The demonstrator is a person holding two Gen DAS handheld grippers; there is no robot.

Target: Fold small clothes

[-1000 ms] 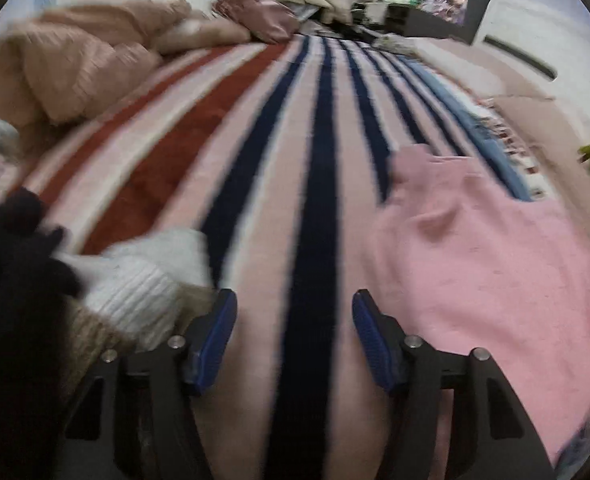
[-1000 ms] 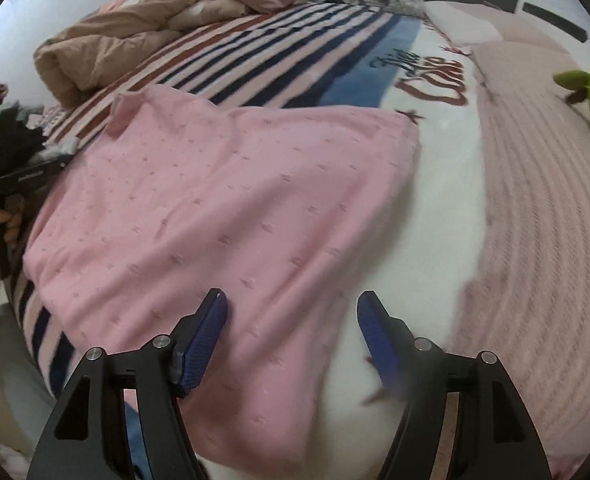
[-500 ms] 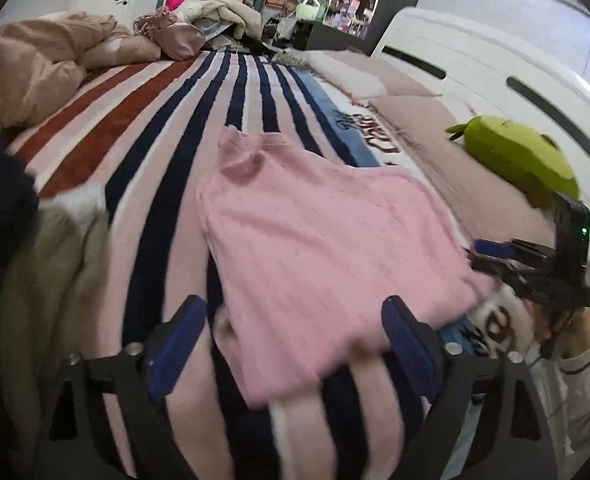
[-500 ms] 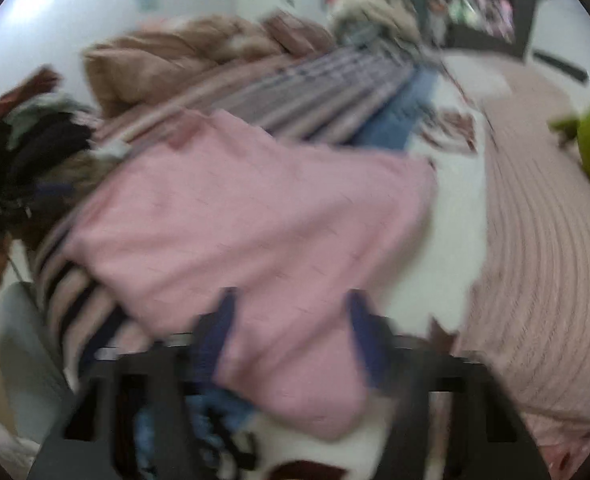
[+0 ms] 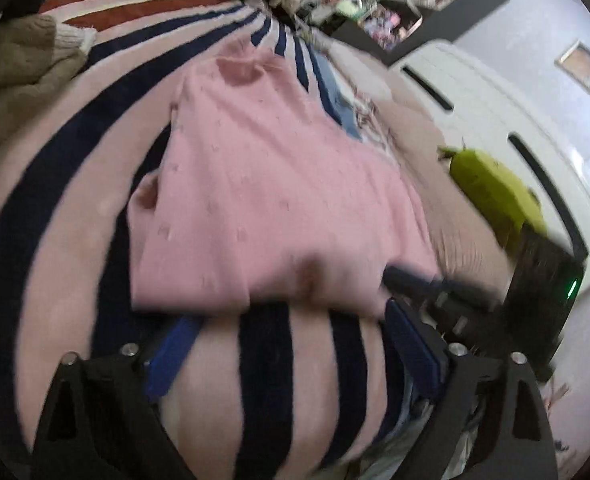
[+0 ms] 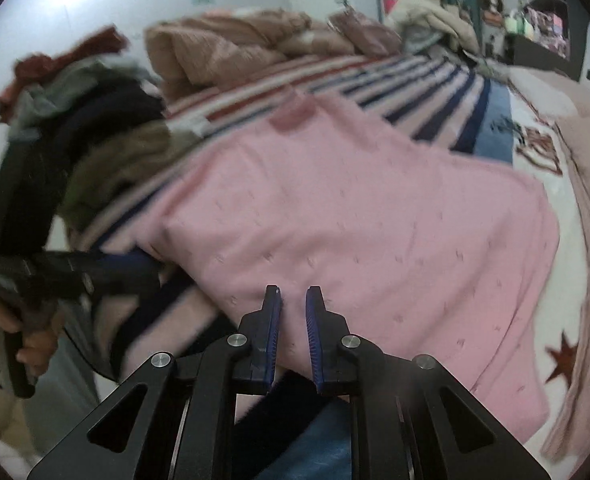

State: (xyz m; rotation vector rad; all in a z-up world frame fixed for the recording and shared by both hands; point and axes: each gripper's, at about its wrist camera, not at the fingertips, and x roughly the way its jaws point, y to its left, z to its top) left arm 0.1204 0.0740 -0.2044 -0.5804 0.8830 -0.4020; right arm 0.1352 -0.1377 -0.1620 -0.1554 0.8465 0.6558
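A pink dotted garment [image 5: 271, 200] lies spread on the striped bedspread [image 5: 75, 184]; it also fills the right wrist view [image 6: 375, 220]. My left gripper [image 5: 291, 332] is open, its blue pads just short of the garment's near hem. My right gripper [image 6: 293, 300] has its jaws nearly closed on the garment's near hem. The right gripper shows in the left wrist view [image 5: 423, 284] at the hem's right end. The left gripper shows in the right wrist view [image 6: 107, 268] at the hem's left corner.
A pile of dark and tan clothes [image 6: 83, 120] lies left of the garment, with a tan knit [image 5: 19, 76] nearby. A beige quilt [image 6: 235, 44] lies at the back. A green plush toy [image 5: 491, 188] sits by the white headboard [image 5: 507, 120].
Both grippers have moved in to the garment's near hem. My right gripper's jaws have closed from wide open to a narrow gap on the hem. The left stays open.
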